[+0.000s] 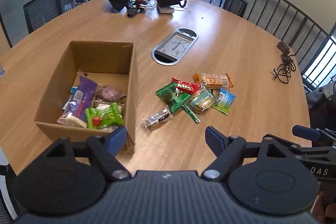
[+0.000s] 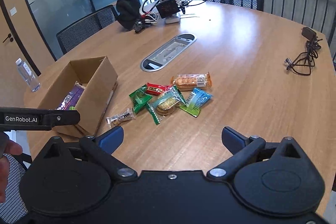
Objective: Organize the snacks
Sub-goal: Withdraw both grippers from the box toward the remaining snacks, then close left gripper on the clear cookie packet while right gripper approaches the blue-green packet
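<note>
Left wrist: cardboard box (image 1: 100,68) holds wrapped snacks (image 1: 92,106); both grippers (image 1: 166,135) (image 2: 172,138) spread, empty.

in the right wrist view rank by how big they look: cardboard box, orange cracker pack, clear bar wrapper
1. cardboard box
2. orange cracker pack
3. clear bar wrapper, which lies nearer the camera yet looks smallest

Two black handheld grippers with blue-padded fingers.
The left gripper (image 1: 166,135) and the right gripper (image 2: 172,136) each have ribbed matte bodies, round side discs, silver pivot screws and triangular cut-outs; white lettering reads "GenRobot.AI" on one side.
</note>
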Motion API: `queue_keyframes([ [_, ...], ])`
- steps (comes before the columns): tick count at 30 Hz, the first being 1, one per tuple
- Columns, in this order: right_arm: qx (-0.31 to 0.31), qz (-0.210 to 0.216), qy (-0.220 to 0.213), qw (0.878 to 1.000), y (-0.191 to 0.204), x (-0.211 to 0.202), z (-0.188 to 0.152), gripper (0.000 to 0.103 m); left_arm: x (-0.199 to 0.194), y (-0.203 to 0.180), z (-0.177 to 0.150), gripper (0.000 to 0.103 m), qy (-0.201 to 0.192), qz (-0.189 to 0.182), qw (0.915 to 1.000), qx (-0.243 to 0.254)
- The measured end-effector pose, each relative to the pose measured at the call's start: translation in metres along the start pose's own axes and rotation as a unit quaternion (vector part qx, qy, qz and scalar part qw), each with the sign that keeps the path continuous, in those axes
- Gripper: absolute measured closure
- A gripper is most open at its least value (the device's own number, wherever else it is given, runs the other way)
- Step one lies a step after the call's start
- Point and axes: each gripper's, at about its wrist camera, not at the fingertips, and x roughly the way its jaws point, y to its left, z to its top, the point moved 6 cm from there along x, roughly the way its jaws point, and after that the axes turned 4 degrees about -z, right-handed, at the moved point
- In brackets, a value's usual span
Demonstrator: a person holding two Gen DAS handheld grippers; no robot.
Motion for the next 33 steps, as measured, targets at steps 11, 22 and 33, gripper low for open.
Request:
queue_keyframes([
  [11,0.031,-0.005,0.01,0.999,-0.021,0.02,0.002,0.016,0.041,-0.01,0.012,0.046,0.029,-0.002,0.9984,0.049],
  [22,0.061,-0.008,0.028,0.998,-0.038,0.053,0.011,0.035,0.086,-0.024,0.018,0.056,0.05,0.015,0.9911,0.123],
  [33,0.073,-0.01,0.046,0.996,-0.048,0.081,0.009,0.039,0.128,-0.029,0.011,0.068,0.072,0.049,0.9812,0.172],
])
